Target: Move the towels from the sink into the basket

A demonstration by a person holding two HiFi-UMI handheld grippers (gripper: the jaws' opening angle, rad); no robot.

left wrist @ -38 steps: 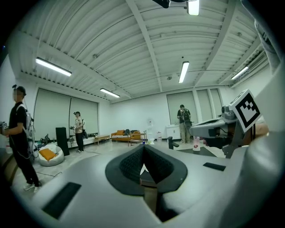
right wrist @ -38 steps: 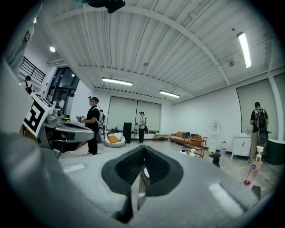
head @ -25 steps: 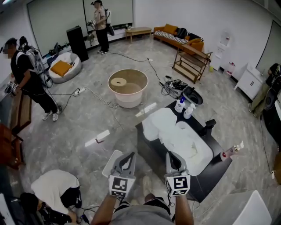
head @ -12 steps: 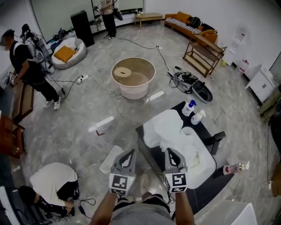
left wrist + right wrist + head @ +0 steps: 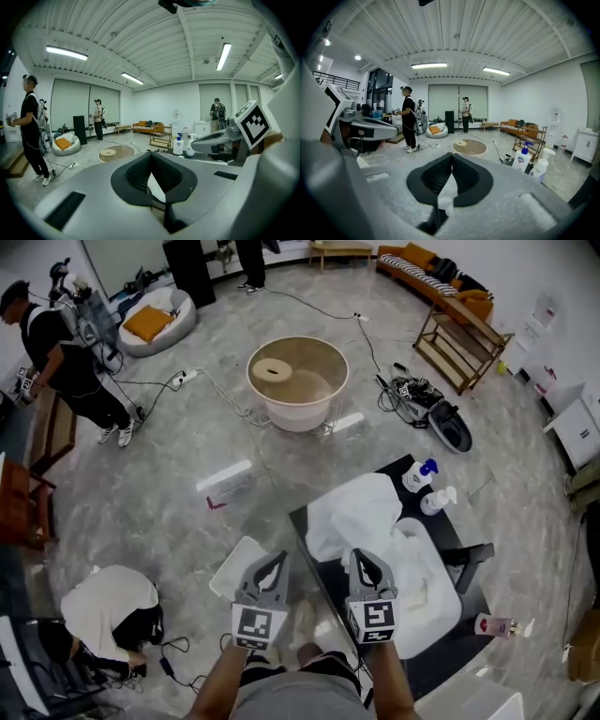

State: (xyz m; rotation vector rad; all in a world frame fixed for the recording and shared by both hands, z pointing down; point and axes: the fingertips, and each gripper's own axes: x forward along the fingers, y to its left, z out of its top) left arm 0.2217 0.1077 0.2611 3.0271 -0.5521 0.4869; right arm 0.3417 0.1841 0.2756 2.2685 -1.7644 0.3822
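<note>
Grey left tool (image 5: 277,561), grey right tool (image 5: 360,557) (black-and-white marker cubes (image 5: 259,627))

left gripper (image 5: 151,155) shell: grey plastic, matt, fine grain; pads dark and ribbed
right gripper (image 5: 451,167) shell: same matt grey plastic, same ribbed dark pads
marker cubes (image 5: 259,626): matt, black-on-white print
towels (image 5: 361,512), just ahead of right gripper: white cloth, soft, crumpled, matt
counter (image 5: 323,579) under them: black, smooth, low sheen
pump bottles (image 5: 419,476) beyond towels: white plastic, glossy
basket (image 5: 298,381), well ahead of both grippers: tan, smooth wall, matt; material unclear
floor (image 5: 187,456): grey marbled stone look, polished, glossy
</note>
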